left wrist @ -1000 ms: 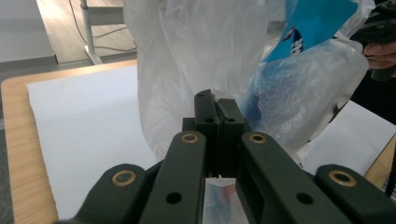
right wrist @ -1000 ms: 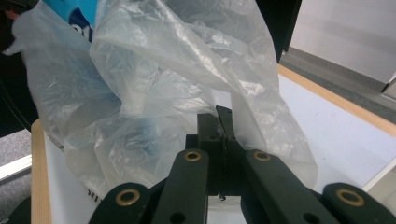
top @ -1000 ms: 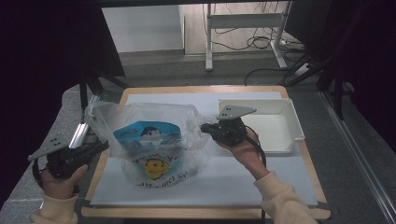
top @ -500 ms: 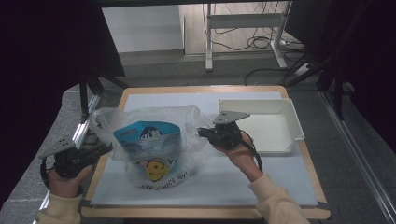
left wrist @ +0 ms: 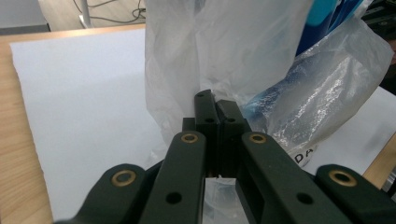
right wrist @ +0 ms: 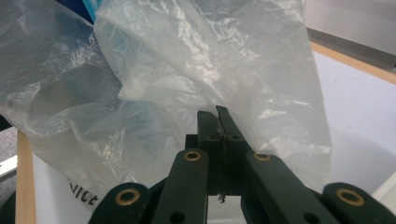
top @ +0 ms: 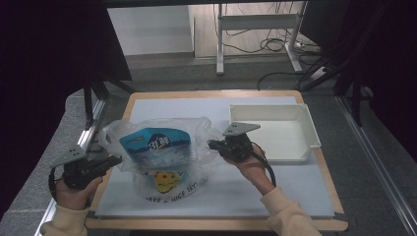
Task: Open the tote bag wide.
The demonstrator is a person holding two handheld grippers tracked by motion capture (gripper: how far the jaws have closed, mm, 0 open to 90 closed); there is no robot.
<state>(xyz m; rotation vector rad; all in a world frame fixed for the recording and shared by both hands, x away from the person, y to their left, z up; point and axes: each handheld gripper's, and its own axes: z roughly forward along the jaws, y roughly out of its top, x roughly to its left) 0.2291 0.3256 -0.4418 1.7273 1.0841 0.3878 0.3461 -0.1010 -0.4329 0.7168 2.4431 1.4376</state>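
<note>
A clear plastic bag (top: 196, 135) printed with a yellow smiley and black lettering lies on the white mat, with a blue snack packet (top: 156, 146) inside it. My left gripper (top: 117, 160) is shut on the bag's left edge, and the film (left wrist: 187, 70) rises straight from its closed jaws (left wrist: 215, 103). At the bag's right side my right gripper (top: 211, 145) is shut on the other edge, with thin plastic (right wrist: 224, 60) pinched between its tips (right wrist: 218, 113). The bag is stretched between the two grippers.
An empty white tray (top: 275, 132) stands at the right of the wooden table (top: 216, 223), close behind my right hand. A white mat (top: 246, 189) covers most of the tabletop. Dark frames and cables lie beyond the far edge.
Both grippers have come down with the bag, which now sits lower on the mat. The left one has drawn toward the table's front left edge.
</note>
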